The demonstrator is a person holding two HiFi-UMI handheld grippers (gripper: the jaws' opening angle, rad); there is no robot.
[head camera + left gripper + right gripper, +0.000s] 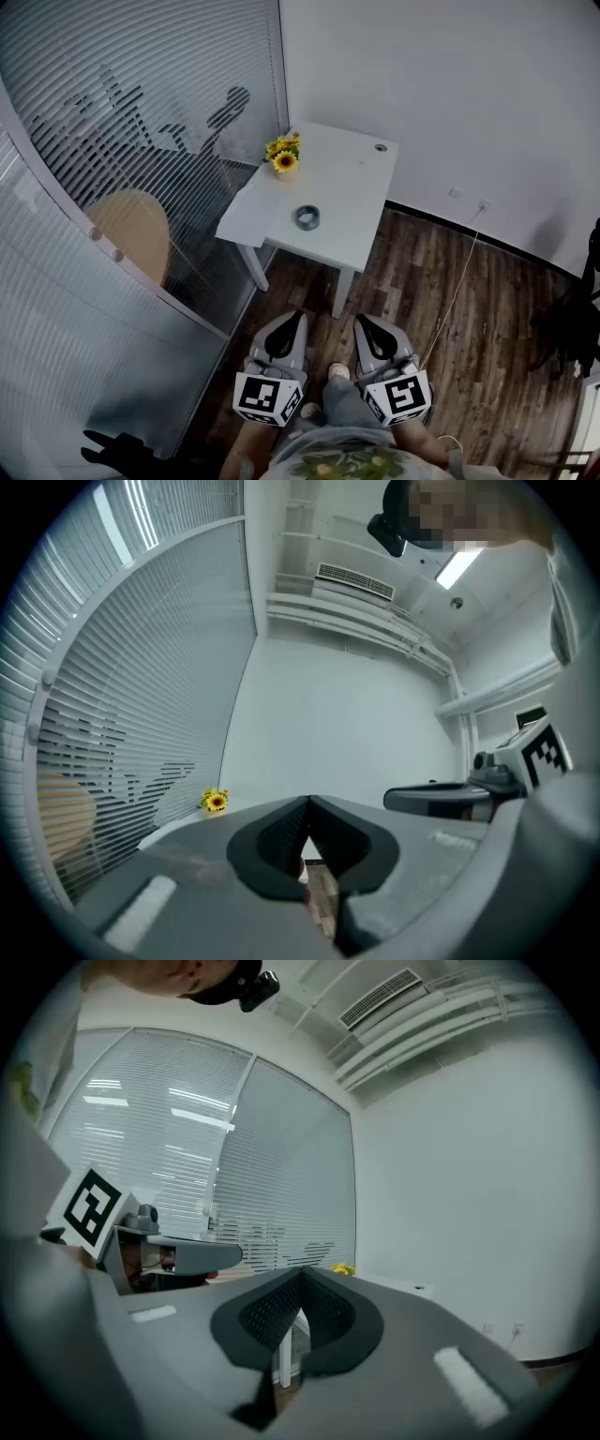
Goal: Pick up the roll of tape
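Head view: a white table [347, 202] stands in the corner of the room, between a glass wall with blinds [141, 112] and a plain white wall. The roll of tape [307, 217], grey, lies flat on the tabletop near the front edge. A small bunch of sunflowers [283, 155] stands well apart from it at the table's far left edge. A round cable hole [381, 147] sits near the far right corner. Both grippers are level above the dark wood floor [441, 309], well short of the table. The left gripper [298, 317] and the right gripper [362, 321] lie side by side, each with a marker cube [267, 397] printed in black-and-white squares at its rear. A thin white cable [457, 286] runs across the floor to a wall socket [483, 203].

Left gripper view: the left gripper's [307, 801] jaws are pressed together with nothing between them. The sunflowers [216, 801] show to the left on the table edge, and the right gripper [441, 799] shows at the right. A ceiling air vent [354, 581] runs overhead. The tape cannot be made out here.

Right gripper view: the right gripper's [301, 1274] jaws are likewise closed and empty. A white table leg [284, 1363] shows below their tips, yellow flowers [342, 1268] lie beyond them, and the left gripper [178, 1255] shows at the left.
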